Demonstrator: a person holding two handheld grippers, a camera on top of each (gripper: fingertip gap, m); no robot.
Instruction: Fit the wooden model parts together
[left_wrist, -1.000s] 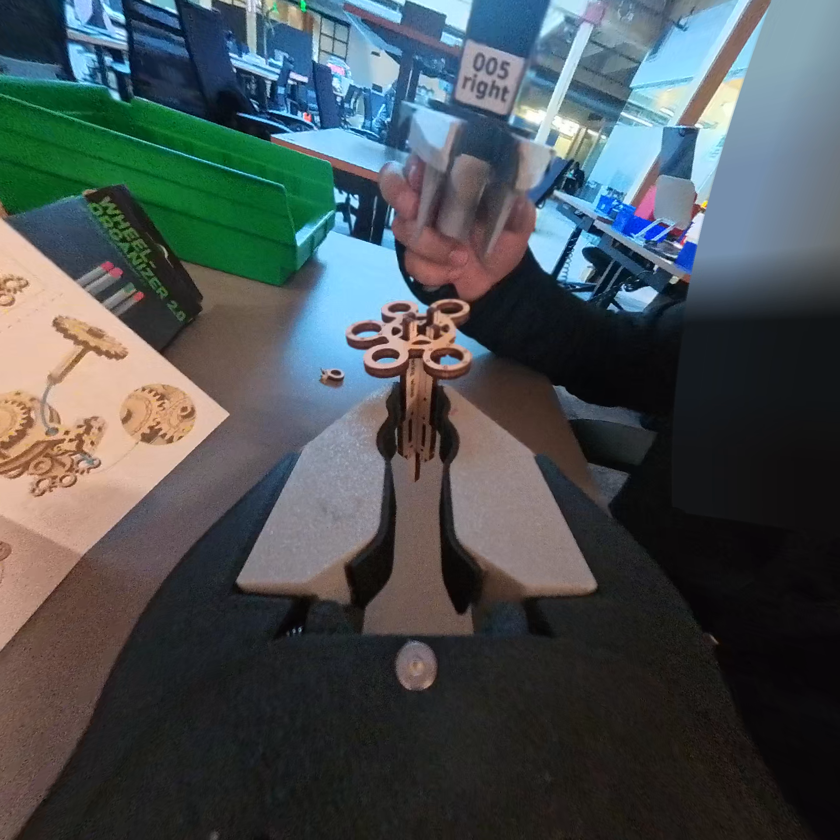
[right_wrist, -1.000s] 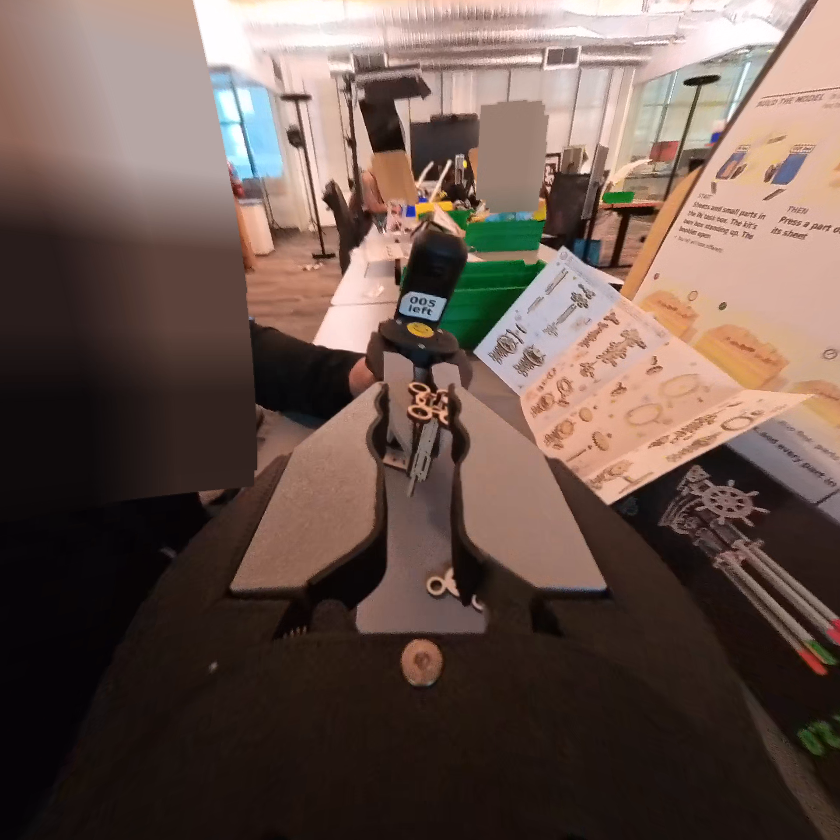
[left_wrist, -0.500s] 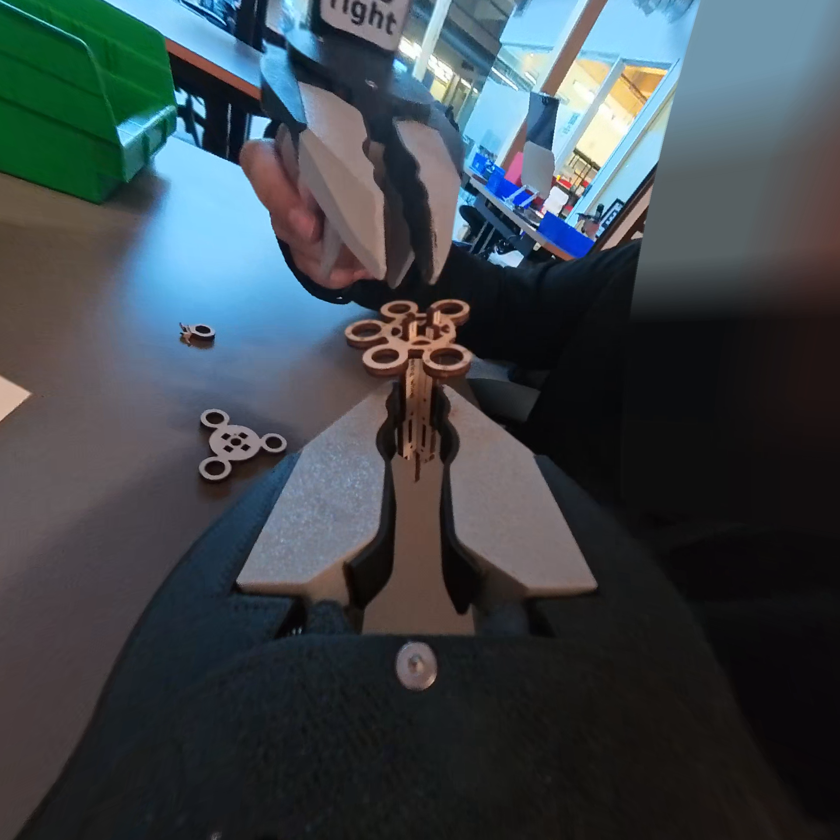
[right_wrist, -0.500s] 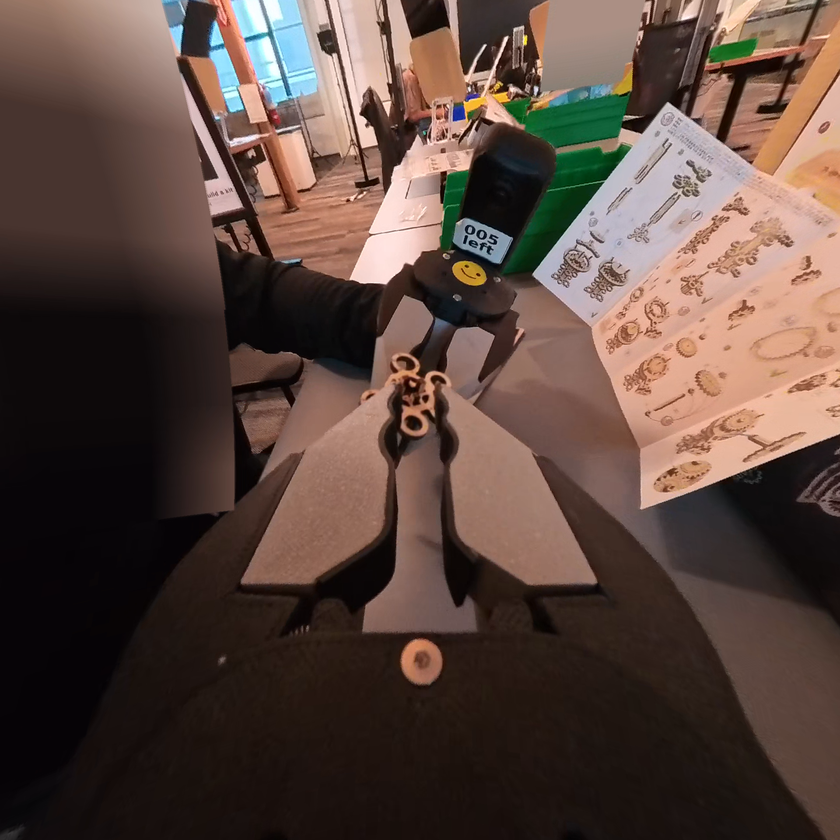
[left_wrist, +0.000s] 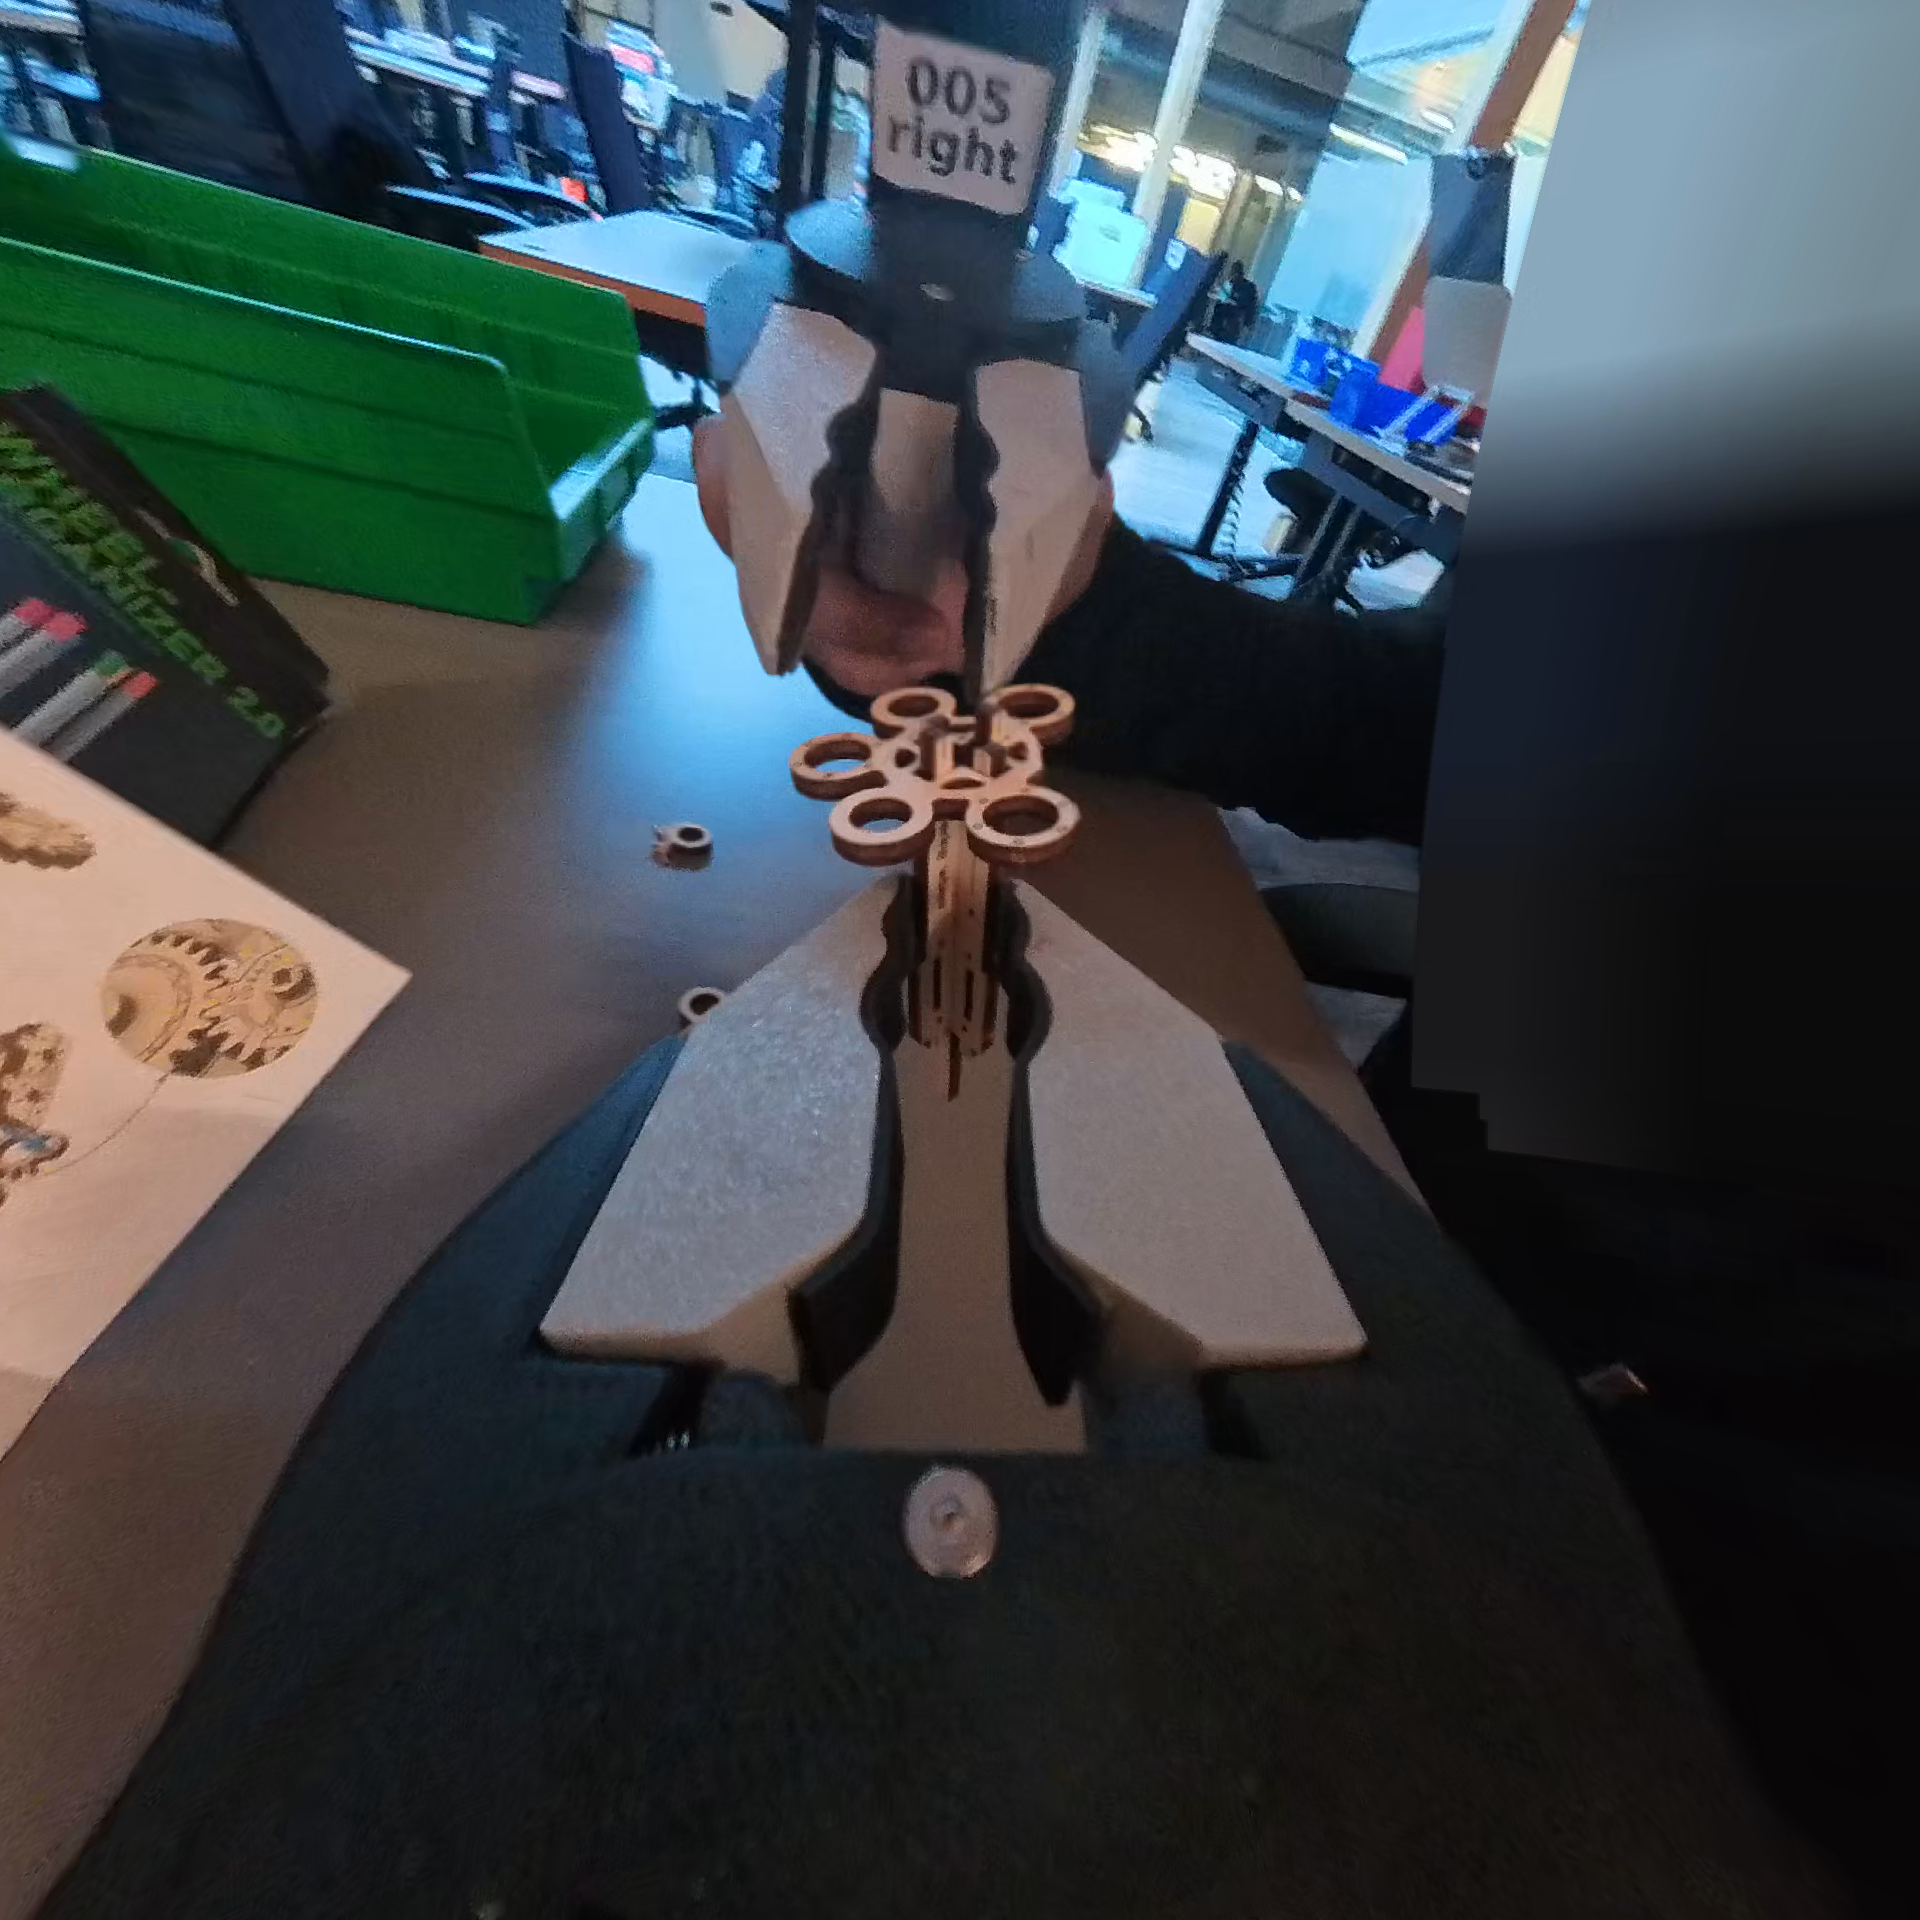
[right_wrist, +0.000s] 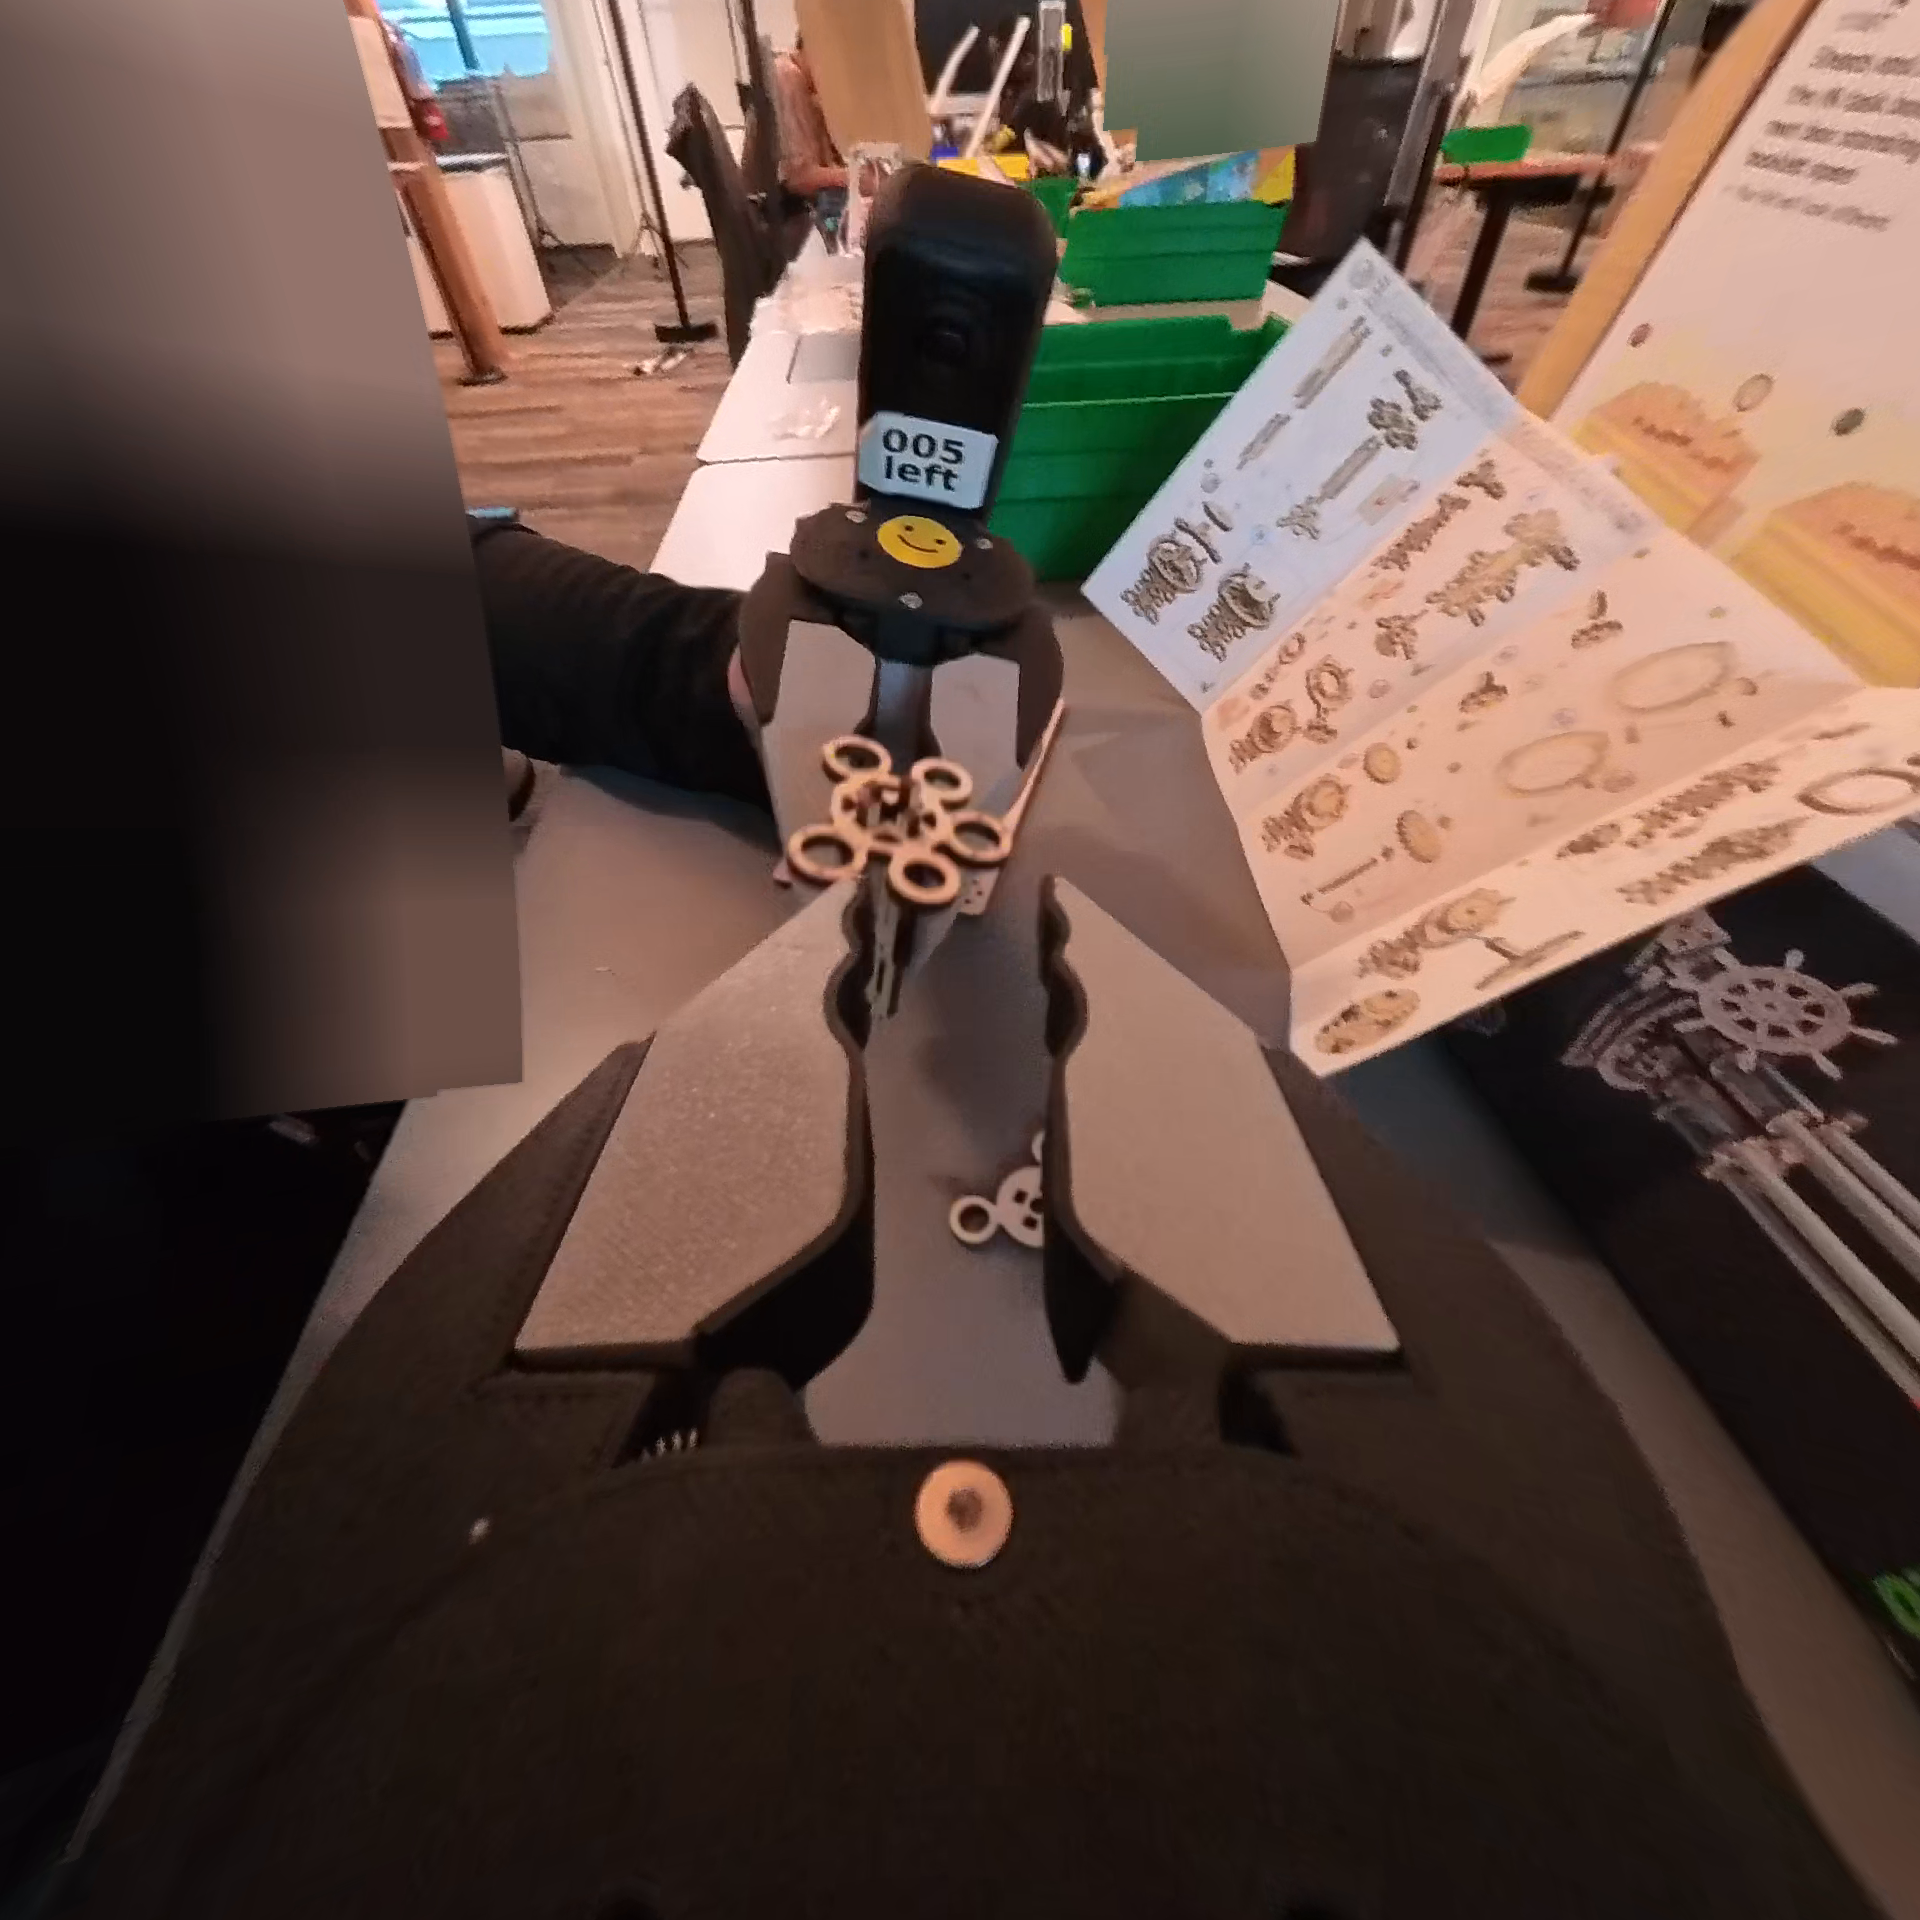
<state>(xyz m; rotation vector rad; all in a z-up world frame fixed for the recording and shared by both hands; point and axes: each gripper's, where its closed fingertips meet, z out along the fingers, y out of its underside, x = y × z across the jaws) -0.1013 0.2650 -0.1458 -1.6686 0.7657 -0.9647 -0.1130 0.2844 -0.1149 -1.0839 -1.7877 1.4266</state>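
My left gripper (left_wrist: 956, 914) is shut on a wooden assembly (left_wrist: 935, 790). Its pads press a stack of flat slats, and a flat piece of five rings sits on top. My right gripper (left_wrist: 883, 665) hangs just above the ringed top, pointing down, open and empty; one fingertip (left_wrist: 987, 665) is at the top's far edge. In the right wrist view my right gripper (right_wrist: 951, 904) stands wide open. The assembly (right_wrist: 899, 831) is at its left fingertip, held by the left gripper (right_wrist: 894, 862) beyond it.
A small ringed wooden part (right_wrist: 1003, 1210) lies on the grey table (left_wrist: 468, 727) under my right fingers. Two tiny wooden rings (left_wrist: 684, 842) lie near the left gripper. Green bins (left_wrist: 312, 416), a dark box (left_wrist: 135, 644) and an instruction sheet (right_wrist: 1455, 727) stand around.
My right gripper's fingers narrowed close to the ringed top half a second ago and now stand wide open. My left gripper has kept its hold on the assembly throughout.
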